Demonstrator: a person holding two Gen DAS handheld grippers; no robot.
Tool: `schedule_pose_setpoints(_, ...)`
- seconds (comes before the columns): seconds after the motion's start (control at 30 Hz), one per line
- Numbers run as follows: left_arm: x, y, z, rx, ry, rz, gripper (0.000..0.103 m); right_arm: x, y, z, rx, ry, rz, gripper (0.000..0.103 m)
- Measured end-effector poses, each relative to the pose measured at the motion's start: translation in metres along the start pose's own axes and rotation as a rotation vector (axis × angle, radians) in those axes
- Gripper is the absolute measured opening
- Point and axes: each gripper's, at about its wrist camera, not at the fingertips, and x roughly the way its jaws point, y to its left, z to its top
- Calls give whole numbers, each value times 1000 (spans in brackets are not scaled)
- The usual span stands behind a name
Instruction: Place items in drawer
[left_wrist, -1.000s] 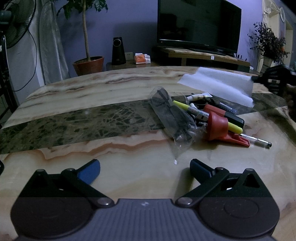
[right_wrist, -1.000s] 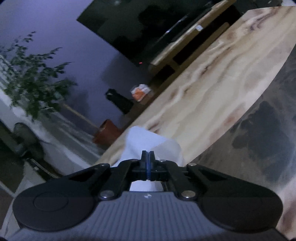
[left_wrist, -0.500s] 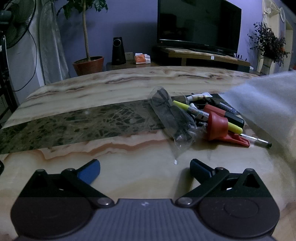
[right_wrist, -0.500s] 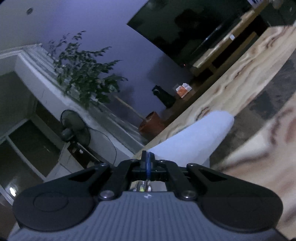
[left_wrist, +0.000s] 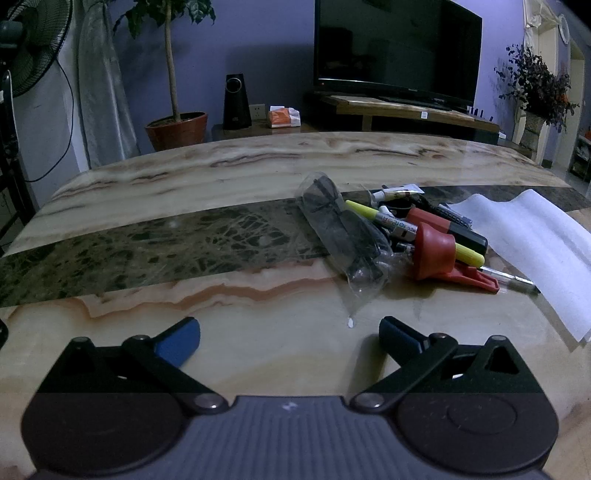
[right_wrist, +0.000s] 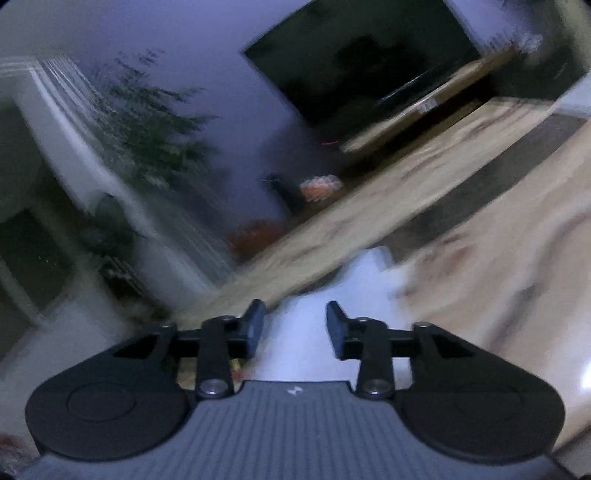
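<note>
Lying flat, white foam sheet (left_wrist: 532, 243) long axis toward table's far right.

Two low wrist views, shared table (left_wrist: 258, 369)

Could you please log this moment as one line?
left gripper: open, empty | right gripper: jaws opening over white sheet | pile: untouched on table

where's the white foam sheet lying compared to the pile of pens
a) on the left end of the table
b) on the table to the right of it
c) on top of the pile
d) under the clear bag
b: in the left wrist view the foam sheet lies spread on the table, to the right of the pile of pens, well away from the clear bag.
</note>
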Motion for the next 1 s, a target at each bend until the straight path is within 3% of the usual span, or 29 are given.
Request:
schedule_pose_setpoints(0.1,0,0,0,0,0,0,103,15,-3,-5,-86,84,-165,44)
schedule_pose_setpoints(0.13,0,0,0,0,0,0,103,19,-6,-7,-83,98,-177,44)
schedule_pose_setpoints(0.3,0,0,0,0,0,0,103,41,-34,-8,78,180,-137,44)
schedule_pose_setpoints(0.4,0,0,0,0,0,0,103,46,-38,-8,103,163,-132,44)
schedule_pose_setpoints(0.57,0,0,0,0,0,0,103,75,-32,-18,78,227,-140,45)
schedule_pose_setpoints(0.7,0,0,0,0,0,0,103,91,-25,-23,6,266,-193,45)
schedule_pose_setpoints(0.9,0,0,0,0,0,0,103,99,-22,-25,-42,259,-195,48)
schedule_pose_setpoints(0.93,0,0,0,0,0,0,103,100,-20,-26,-61,266,-197,43)
schedule_pose_setpoints(0.97,0,0,0,0,0,0,103,102,-16,-27,-94,279,-192,16)
schedule_pose_setpoints(1.0,0,0,0,0,0,0,103,105,-12,-29,-128,291,-187,1)
